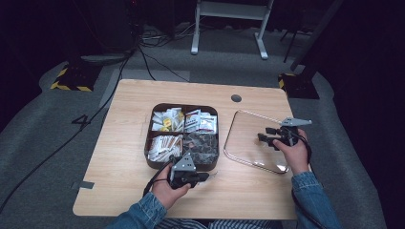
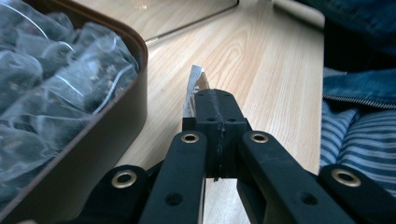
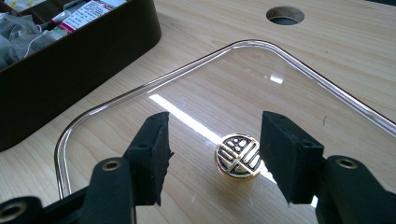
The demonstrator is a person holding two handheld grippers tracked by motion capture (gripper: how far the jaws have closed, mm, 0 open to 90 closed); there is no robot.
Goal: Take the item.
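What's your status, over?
Left gripper shut on a clear packet beside the tray. Right gripper open astride the lid's knob. Nothing in the way.

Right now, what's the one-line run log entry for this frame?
left gripper: shut on sachet, beside tray | right gripper: open, astride lid knob | clear lid: flat on table

The light wooden table [image 1: 124,157] with rounded corners has a round cable hole [image 1: 236,98] near its far edge. On it sits a dark brown, square, four-compartment tray [image 1: 148,138] filled with packets and clear sachets. Just beside the tray lies a clear, rounded-square glass lid [image 1: 243,129] with a gold and black round knob [image 3: 238,156] at its middle.
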